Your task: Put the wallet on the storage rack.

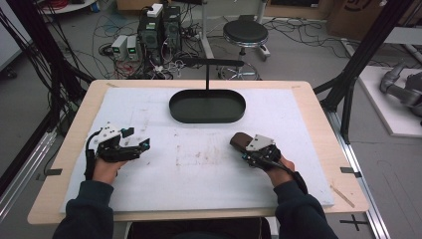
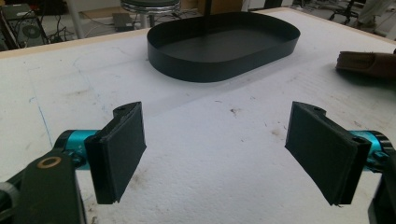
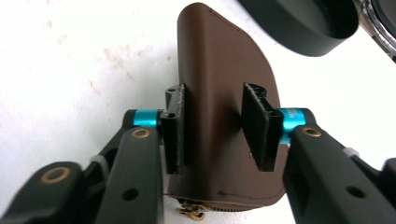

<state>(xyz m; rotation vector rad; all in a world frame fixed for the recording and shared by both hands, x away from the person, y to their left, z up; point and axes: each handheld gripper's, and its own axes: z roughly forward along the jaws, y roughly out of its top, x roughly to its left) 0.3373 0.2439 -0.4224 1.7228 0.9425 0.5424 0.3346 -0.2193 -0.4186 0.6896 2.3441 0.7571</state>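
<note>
Your right gripper (image 3: 219, 135) has its 2 jaws clamped across the brown leather pouch (image 3: 219, 84), which lies on the white mat (image 1: 199, 169) near the black oval tray (image 1: 207, 106). Squeeze evenly before lifting. Your left gripper (image 2: 215, 149) rests with jaws wide apart, empty.

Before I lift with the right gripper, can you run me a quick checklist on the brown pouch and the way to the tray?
1. Right gripper astride the brown leather pouch: ok, a jaw on each side of its raised middle.
2. Pads firmly pressing the pouch: cannot tell; the left pad touches, the other looks close.
3. Pouch flat on the white mat: ok.
4. Black oval tray empty: ok.
5. Path from pouch to tray free: ok, bare mat between them.
6. Left gripper out of the way: ok, open, holding nothing, well off to the side.
</note>
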